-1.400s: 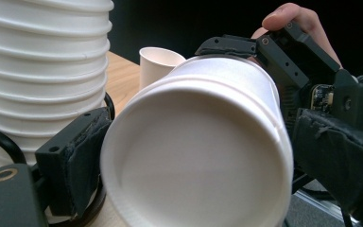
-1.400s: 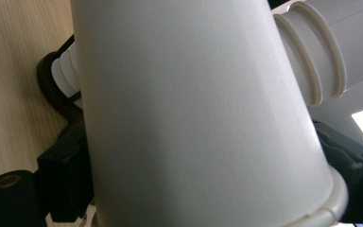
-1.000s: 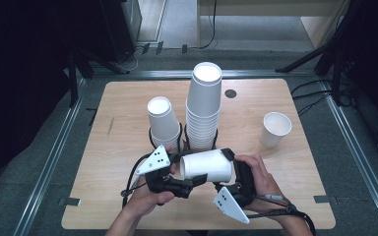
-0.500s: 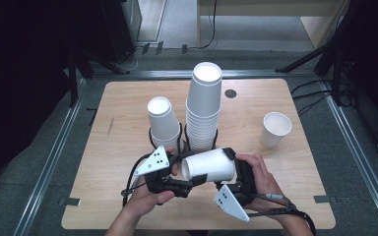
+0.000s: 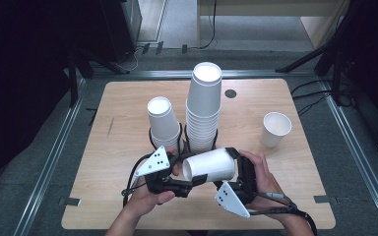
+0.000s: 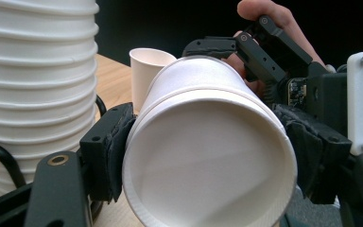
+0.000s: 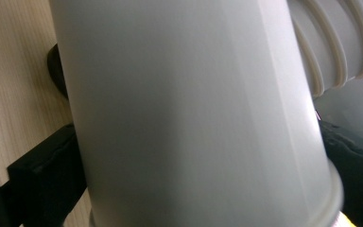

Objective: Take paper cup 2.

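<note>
A white paper cup (image 5: 210, 165) lies on its side above the table's front edge, its mouth to the left. My left gripper (image 5: 189, 173) is shut on it. Its jaws have just been closing, and both pads (image 6: 108, 156) now press on the rim of the cup (image 6: 208, 170). My right gripper (image 5: 237, 167) is at the cup's base end. Its jaws have just been opening and now stand open on either side of the cup (image 7: 184, 113). Its black fingers (image 6: 264, 45) show behind the cup in the left gripper view.
A tall stack of white cups (image 5: 204, 108) and a shorter stack (image 5: 163, 120) stand in black rings just behind the grippers. One upright cup (image 5: 275, 129) stands at the right. The wooden table (image 5: 123, 108) has a small black hole (image 5: 231, 93) at the back.
The cup tipped slightly between the two grippers and has come back close to level. Both hands have stayed where they were.
</note>
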A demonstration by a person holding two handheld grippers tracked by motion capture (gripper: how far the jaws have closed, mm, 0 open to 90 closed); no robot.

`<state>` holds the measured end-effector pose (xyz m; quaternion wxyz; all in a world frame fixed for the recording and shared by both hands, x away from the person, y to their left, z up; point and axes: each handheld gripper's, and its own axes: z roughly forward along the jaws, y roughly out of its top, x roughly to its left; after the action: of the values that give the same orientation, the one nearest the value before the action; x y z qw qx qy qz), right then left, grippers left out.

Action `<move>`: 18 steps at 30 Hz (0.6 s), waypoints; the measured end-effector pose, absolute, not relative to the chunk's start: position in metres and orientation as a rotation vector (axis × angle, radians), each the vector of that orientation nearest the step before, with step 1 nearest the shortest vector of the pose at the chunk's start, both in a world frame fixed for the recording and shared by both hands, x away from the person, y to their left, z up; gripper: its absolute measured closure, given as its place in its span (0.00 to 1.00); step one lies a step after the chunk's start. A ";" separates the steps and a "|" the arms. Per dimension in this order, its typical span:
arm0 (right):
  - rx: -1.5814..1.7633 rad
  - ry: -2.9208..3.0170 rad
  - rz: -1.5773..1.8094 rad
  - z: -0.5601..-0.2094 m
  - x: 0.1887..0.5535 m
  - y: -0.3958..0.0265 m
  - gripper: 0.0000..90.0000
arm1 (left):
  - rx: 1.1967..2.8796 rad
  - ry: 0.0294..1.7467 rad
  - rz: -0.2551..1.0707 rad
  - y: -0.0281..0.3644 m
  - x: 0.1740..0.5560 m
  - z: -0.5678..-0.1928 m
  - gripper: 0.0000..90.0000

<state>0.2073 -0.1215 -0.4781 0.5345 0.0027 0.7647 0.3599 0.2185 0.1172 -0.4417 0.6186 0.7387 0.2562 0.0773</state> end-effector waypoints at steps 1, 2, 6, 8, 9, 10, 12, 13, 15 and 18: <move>0.014 1.824 0.859 -0.477 0.208 -0.123 0.00 | 1.693 0.591 0.181 0.118 0.219 -0.441 0.28; 0.029 1.823 0.870 -0.477 0.208 -0.124 0.00 | 1.688 0.593 0.182 0.119 0.219 -0.441 0.28; 0.056 1.819 0.884 -0.473 0.210 -0.128 0.00 | 1.653 0.606 0.203 0.123 0.218 -0.439 0.28; 0.087 1.817 0.904 -0.471 0.210 -0.130 0.00 | 1.637 0.608 0.219 0.125 0.218 -0.438 0.28; 0.107 1.814 0.914 -0.469 0.211 -0.131 0.00 | 1.627 0.612 0.227 0.125 0.218 -0.437 0.28; 0.128 1.814 0.924 -0.469 0.211 -0.132 0.00 | 1.622 0.613 0.233 0.126 0.218 -0.437 0.28; 0.158 1.811 0.955 -0.467 0.212 -0.132 0.00 | 1.603 0.620 0.247 0.127 0.217 -0.436 0.28; 0.177 1.811 0.973 -0.466 0.213 -0.133 0.00 | 1.599 0.620 0.253 0.128 0.217 -0.436 0.28; 0.219 1.811 1.004 -0.466 0.213 -0.132 0.00 | 1.581 0.626 0.269 0.129 0.216 -0.435 0.28; 0.298 1.817 1.059 -0.465 0.214 -0.131 0.00 | 1.545 0.635 0.297 0.132 0.215 -0.433 0.28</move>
<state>0.2137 -0.1306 -0.4645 0.4872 0.1225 0.7470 0.4355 0.2153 0.1320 -0.4335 0.6613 0.6831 0.2806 0.1315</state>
